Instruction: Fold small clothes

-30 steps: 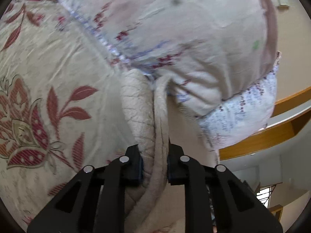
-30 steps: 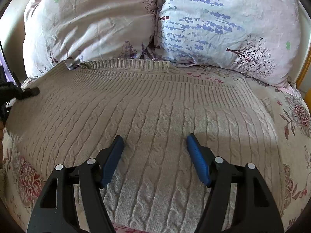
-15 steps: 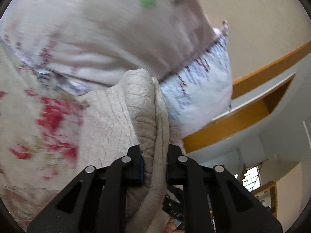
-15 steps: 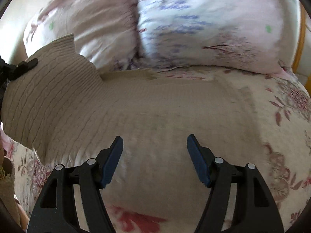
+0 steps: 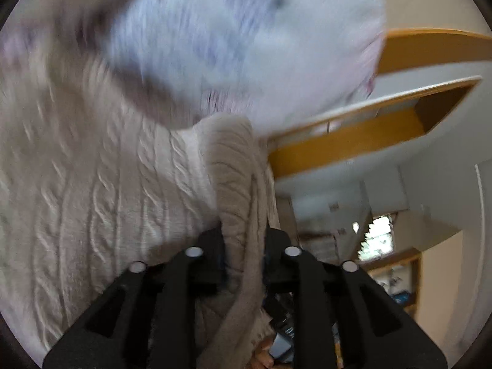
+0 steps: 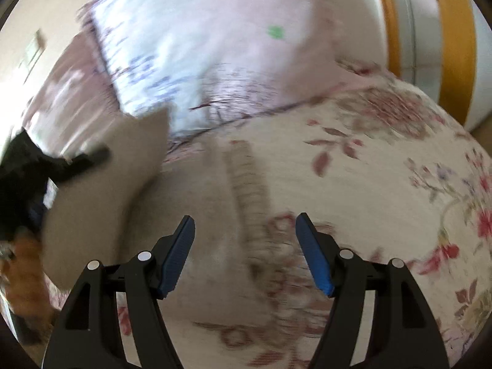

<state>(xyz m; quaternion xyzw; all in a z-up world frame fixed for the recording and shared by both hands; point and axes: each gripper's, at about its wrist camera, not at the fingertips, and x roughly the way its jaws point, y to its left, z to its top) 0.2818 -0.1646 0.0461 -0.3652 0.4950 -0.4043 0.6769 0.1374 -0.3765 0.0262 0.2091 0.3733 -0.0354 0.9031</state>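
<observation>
A beige cable-knit sweater (image 5: pixel 101 203) lies on the bed, one edge lifted. My left gripper (image 5: pixel 243 240) is shut on a bunched fold of that edge and holds it up in front of the pillows. In the right wrist view the sweater (image 6: pixel 196 203) is blurred, with its raised flap at the left beside my left gripper (image 6: pixel 61 166). My right gripper (image 6: pixel 246 240) is open and empty, its blue pads (image 6: pixel 181 252) hovering over the sweater's right edge and the bedspread.
Two floral pillows (image 6: pixel 196 40) stand at the head of the bed. The floral bedspread (image 6: pixel 384 190) spreads to the right. A wooden bed frame (image 6: pixel 455 46) runs along the far right. The room behind shows in the left wrist view (image 5: pixel 399 215).
My left gripper has lifted the sweater edge and carried it over toward the right. My right gripper has swung right, from mid-sweater to its right edge. Both views are motion-blurred.
</observation>
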